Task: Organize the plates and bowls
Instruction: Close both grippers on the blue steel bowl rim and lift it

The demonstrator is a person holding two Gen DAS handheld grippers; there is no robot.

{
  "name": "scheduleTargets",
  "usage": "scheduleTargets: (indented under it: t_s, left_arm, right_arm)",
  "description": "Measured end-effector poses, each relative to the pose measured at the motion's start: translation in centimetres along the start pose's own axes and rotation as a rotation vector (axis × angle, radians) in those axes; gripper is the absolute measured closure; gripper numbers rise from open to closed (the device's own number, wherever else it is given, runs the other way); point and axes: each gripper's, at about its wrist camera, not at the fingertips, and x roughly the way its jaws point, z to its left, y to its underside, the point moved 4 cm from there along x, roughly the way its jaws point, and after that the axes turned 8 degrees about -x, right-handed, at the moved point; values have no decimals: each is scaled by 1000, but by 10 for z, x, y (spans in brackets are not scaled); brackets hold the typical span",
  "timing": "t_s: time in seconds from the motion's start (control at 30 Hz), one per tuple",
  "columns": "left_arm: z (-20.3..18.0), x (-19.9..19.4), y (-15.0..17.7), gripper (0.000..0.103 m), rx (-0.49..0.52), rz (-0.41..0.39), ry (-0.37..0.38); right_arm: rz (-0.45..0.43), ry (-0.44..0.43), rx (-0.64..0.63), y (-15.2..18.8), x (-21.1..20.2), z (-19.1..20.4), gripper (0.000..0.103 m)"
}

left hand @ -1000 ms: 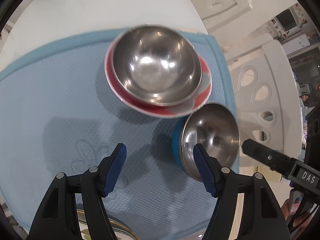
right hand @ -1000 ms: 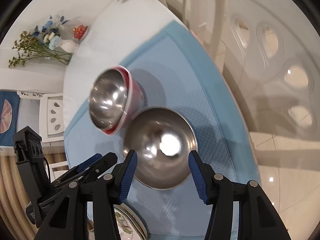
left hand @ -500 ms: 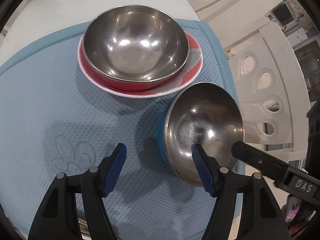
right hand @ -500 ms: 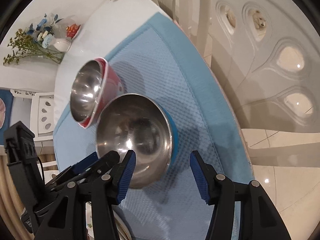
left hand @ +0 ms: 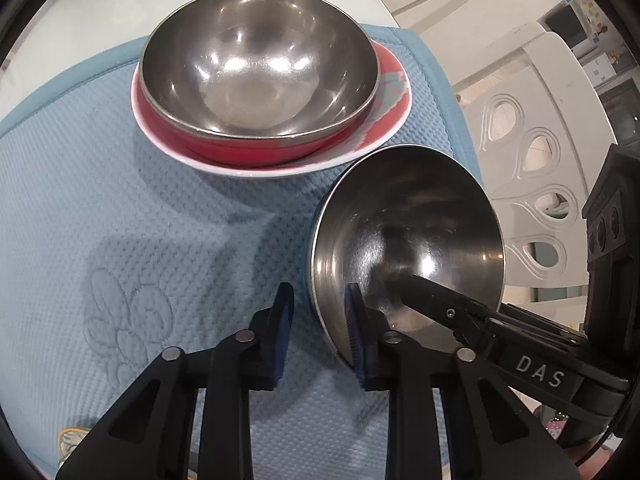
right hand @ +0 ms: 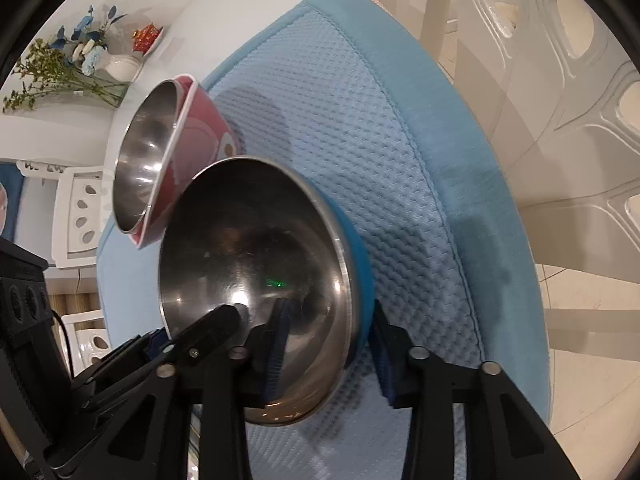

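Note:
A steel bowl with a blue outside [left hand: 412, 236] [right hand: 248, 264] stands on the blue mat near its right edge. My left gripper [left hand: 318, 328] straddles its near-left rim, one finger inside and one outside, narrowed but with a gap. My right gripper [right hand: 328, 344] straddles its rim from the other side, jaws close on the wall. A second steel bowl with a red outside [left hand: 260, 80] [right hand: 144, 160] sits on a red-patterned plate [left hand: 390, 92] farther back.
The blue quilted mat [left hand: 120, 220] [right hand: 380, 128] covers a white table. White chairs with oval cut-outs [left hand: 536, 152] [right hand: 580, 80] stand just past the mat's edge. A vase of flowers [right hand: 84, 52] stands at the far end. A patterned plate edge [left hand: 70, 438] shows bottom left.
Both grippers moved down and in onto the blue bowl and their jaws narrowed over its rim from opposite sides. The bowl now looks tilted toward the left camera.

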Motion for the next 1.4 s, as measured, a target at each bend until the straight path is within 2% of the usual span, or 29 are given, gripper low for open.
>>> scheduleTargets:
  t_s: [0.1, 0.2, 0.57, 1.07, 1.4]
  left_arm:
    - [-7, 5, -1, 86, 10, -5, -2]
    - [-12, 6, -2, 86, 32, -12, 10]
    - [-16, -8, -6, 86, 62, -17, 27]
    - [-3, -50, -5, 86, 84, -47, 88]
    - [7, -98, -18, 86, 42, -133, 125]
  right_arm:
    - [-15, 8, 44, 0, 0, -7, 84]
    - [-32, 8, 81, -1, -3, -15, 87]
    - [-43, 38, 30, -5, -17, -5, 87]
    - [-115, 57, 9, -8, -66, 9, 86]
    - [-188, 59, -70, -24, -98, 50, 85]
